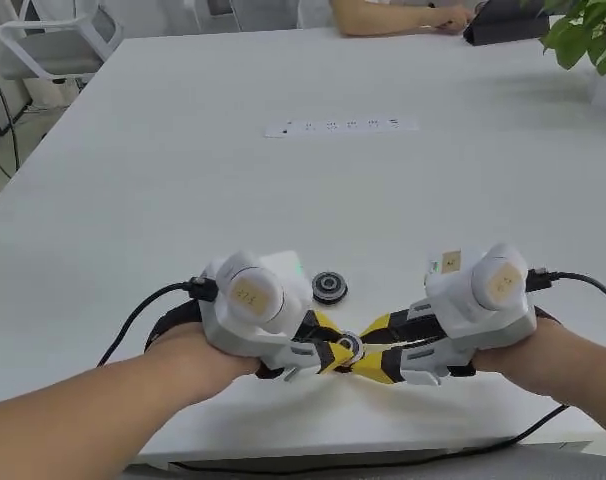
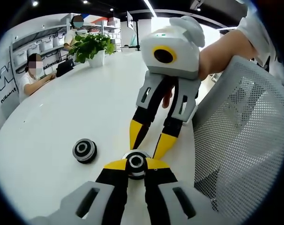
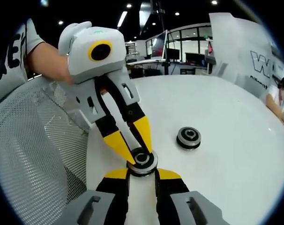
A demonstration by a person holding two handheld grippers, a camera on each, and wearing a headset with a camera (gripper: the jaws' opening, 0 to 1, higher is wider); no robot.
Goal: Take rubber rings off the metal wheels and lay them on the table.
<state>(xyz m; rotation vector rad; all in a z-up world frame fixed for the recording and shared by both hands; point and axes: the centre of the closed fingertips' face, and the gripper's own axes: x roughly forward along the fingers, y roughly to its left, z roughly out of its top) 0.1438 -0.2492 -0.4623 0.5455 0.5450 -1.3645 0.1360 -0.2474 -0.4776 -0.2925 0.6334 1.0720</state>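
**A:** Where is the wheel [image 3: 142,159]?

**B:** At the near edge of the table [image 1: 183,180], right in front of the person. It is caught between the two grippers, which meet nose to nose over it.

**A:** Which way does it face?

**B:** It lies flat, round face and hub hole up, so its axle line stands upright. Whether it rests on the table or sits just above it, I cannot tell.

**A:** And the left gripper [image 2: 136,165]?

**B:** It comes in from the left with its jaws closed onto the wheel, one yellow tip against each side of the rim.

**A:** The right gripper [image 3: 142,173]?

**B:** It comes from the opposite side, likewise clamped on the wheel, its tips at the rim beside the left one's.

**A:** Anything else?

**B:** A second wheel [image 1: 329,286] lies flat a little farther in, apart from both grippers. Its hub hole is up too, and a dark ring [image 2: 75,151] runs round its rim. Far beyond it, a white power strip [image 1: 341,126] lies on the table.
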